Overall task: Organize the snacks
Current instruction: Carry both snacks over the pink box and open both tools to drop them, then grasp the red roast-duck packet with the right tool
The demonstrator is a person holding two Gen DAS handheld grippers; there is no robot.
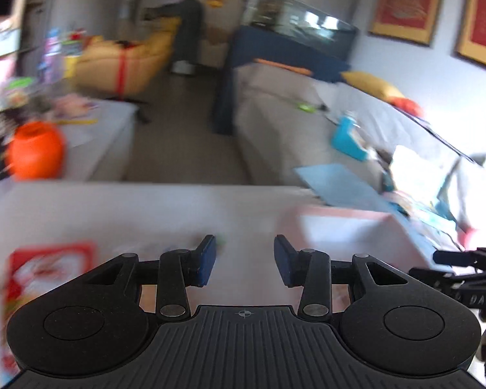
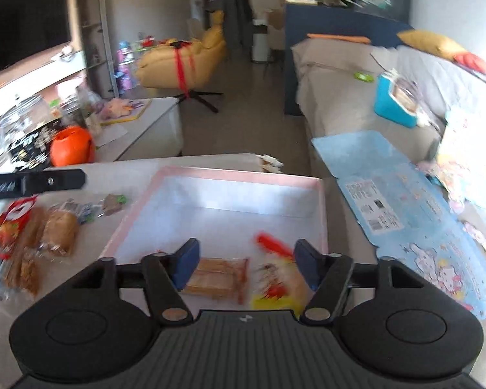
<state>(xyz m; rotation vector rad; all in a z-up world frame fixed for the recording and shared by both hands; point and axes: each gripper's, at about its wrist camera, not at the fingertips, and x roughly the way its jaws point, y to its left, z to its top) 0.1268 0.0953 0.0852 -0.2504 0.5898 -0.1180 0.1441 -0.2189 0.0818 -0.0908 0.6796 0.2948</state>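
A pink-rimmed white box (image 2: 243, 175) sits on the white table; it also shows at the right of the left wrist view (image 1: 340, 214). Inside it lie a clear-wrapped brown cake (image 2: 220, 275) and a yellow and red snack pack (image 2: 275, 282). My right gripper (image 2: 244, 264) is open and empty just above these two. Left of the box lie wrapped bread snacks (image 2: 60, 231), a red snack bag (image 2: 11, 227) and a small green-tipped packet (image 2: 113, 202). My left gripper (image 1: 244, 261) is open and empty over bare table, with a red bag (image 1: 45, 269) to its left.
An orange pumpkin bucket (image 2: 71, 146) and jars (image 2: 22, 110) stand at the left. A flattened blue carton (image 2: 405, 207) lies on the grey sofa (image 2: 340, 74) to the right, with a blue toy box (image 2: 395, 100). A yellow armchair (image 2: 181, 61) stands behind.
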